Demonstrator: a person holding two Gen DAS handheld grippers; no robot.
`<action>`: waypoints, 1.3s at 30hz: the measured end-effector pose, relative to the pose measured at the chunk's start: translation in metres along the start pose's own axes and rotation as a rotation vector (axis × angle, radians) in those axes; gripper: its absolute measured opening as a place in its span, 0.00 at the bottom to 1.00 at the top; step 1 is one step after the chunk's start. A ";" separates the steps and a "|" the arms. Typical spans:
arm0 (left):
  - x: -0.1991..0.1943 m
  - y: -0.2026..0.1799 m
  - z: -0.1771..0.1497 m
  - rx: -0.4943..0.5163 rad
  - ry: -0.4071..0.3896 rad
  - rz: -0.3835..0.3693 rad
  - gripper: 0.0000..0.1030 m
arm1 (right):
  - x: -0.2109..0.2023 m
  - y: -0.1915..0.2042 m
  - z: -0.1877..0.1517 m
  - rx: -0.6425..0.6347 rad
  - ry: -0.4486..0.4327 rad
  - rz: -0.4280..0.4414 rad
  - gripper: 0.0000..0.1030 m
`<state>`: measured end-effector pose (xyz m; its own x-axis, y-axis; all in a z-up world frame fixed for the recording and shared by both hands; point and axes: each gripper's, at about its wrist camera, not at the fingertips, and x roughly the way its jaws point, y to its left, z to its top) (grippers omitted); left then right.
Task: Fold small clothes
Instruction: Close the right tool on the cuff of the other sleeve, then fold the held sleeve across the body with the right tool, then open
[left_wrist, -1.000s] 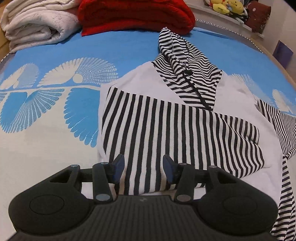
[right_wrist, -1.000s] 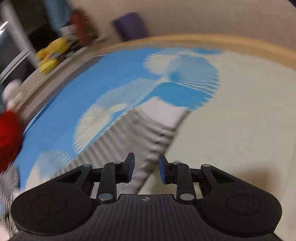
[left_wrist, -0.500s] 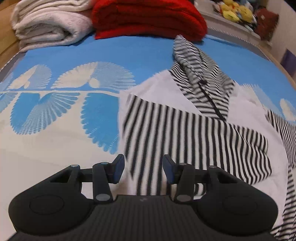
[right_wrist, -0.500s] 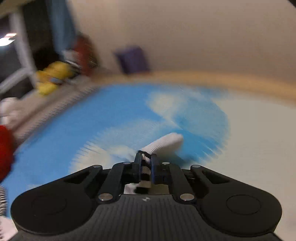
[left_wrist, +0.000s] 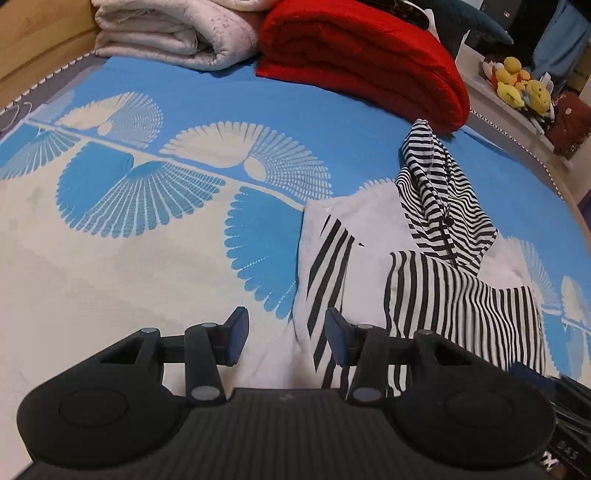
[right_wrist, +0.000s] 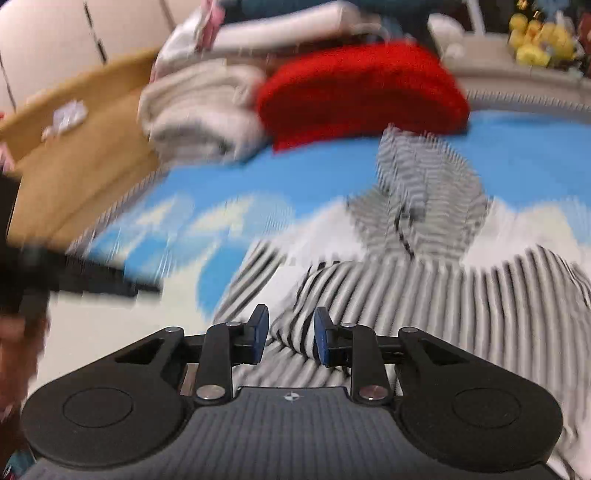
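The striped hoodie (left_wrist: 454, 295) lay on the bed (left_wrist: 258, 122), on the blue-and-white fan-print cover, twd the right side in the left wrist view. Hood (left_wrist: 439, 195) pointed up twd the folded red blanket (left_wrist: 362, 59); a cream blanket (left_wrist: 173, 33) sat folded just beside the red one at the head end. Both striped sleeves were folded in across the white body.

Left claw (left_wrist: 284, 341) hung over the garment's left edge, jaws spread w/ nothing btwn them; one striped sleeve band (left_wrist: 328, 284) ran under the right finger, the other finger was over bare cover.

Right claw (right_wrist: 290, 338) was over the lower striped part of the hoodie (right_wrist: 424, 295); view badly motion-blurred. Its jaws had just been opening: they stood partly apart, w/ a bunched striped fold (right_wrist: 295, 332) lying btwn the blue pads (right_wrist: 260, 334), pads not pressing on it as far as visible. Dark blurred shape at far left of that view, can't tell what. Yellow plush toys (left_wrist: 521, 86) sat on a shelf past the bed's far right corner.
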<state>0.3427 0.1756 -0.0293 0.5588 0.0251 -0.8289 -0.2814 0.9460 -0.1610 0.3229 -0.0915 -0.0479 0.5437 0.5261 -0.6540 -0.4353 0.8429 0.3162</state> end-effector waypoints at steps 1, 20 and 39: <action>0.000 0.001 0.000 0.000 0.002 -0.006 0.49 | -0.008 -0.002 -0.001 -0.005 0.008 -0.026 0.32; 0.090 -0.029 -0.020 -0.263 0.097 -0.264 0.46 | -0.047 -0.166 -0.059 0.443 0.180 -0.587 0.52; 0.055 -0.037 -0.027 -0.222 0.169 -0.045 0.09 | -0.038 -0.154 -0.052 0.458 0.228 -0.593 0.53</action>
<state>0.3627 0.1334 -0.0830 0.4418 -0.0869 -0.8929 -0.4338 0.8505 -0.2974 0.3320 -0.2467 -0.1076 0.4108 -0.0206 -0.9115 0.2482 0.9645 0.0901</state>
